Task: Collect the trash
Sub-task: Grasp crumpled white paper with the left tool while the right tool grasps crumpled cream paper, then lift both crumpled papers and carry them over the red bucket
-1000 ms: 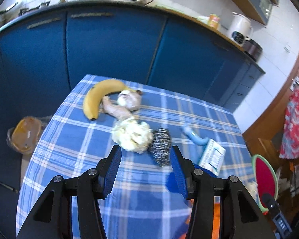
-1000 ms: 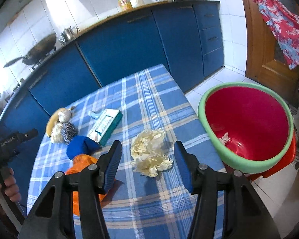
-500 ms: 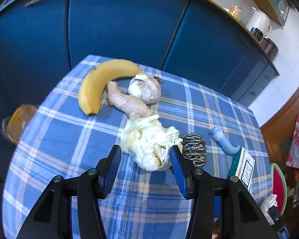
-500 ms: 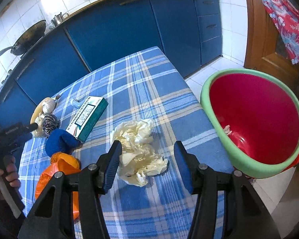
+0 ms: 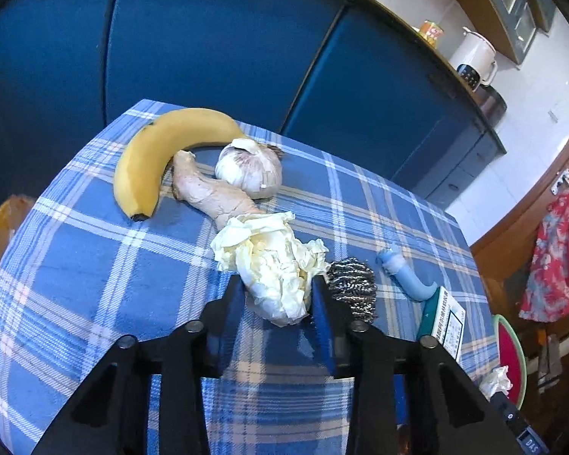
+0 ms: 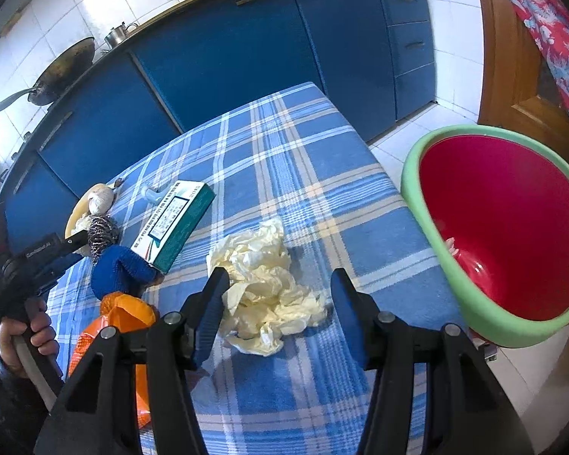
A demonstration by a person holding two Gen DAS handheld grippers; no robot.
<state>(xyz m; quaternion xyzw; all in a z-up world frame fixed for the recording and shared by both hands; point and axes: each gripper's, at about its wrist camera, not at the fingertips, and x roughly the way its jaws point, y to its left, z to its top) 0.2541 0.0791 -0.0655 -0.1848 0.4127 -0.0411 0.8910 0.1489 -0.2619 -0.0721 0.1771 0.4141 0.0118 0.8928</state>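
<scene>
In the left wrist view a crumpled pale-yellow paper wad (image 5: 273,265) lies on the blue plaid tablecloth (image 5: 95,265). My left gripper (image 5: 277,295) has closed in on the wad's near end, both fingers touching its sides. In the right wrist view a second crumpled paper wad (image 6: 265,284) lies on the cloth between the open fingers of my right gripper (image 6: 277,292), which does not grip it. A red basin with a green rim (image 6: 512,235) stands just off the table's right edge, a scrap of paper inside.
Banana (image 5: 163,151), ginger root (image 5: 208,189), garlic bulb (image 5: 250,167), steel scourer (image 5: 352,284), light blue tube (image 5: 406,276) and a green-white box (image 6: 174,223) lie on the table. A blue and orange object (image 6: 121,288) lies at the left. Blue cabinets stand behind.
My left gripper moved forward onto its wad and its fingers narrowed around it. My right gripper moved forward so its open fingers straddle the second wad.
</scene>
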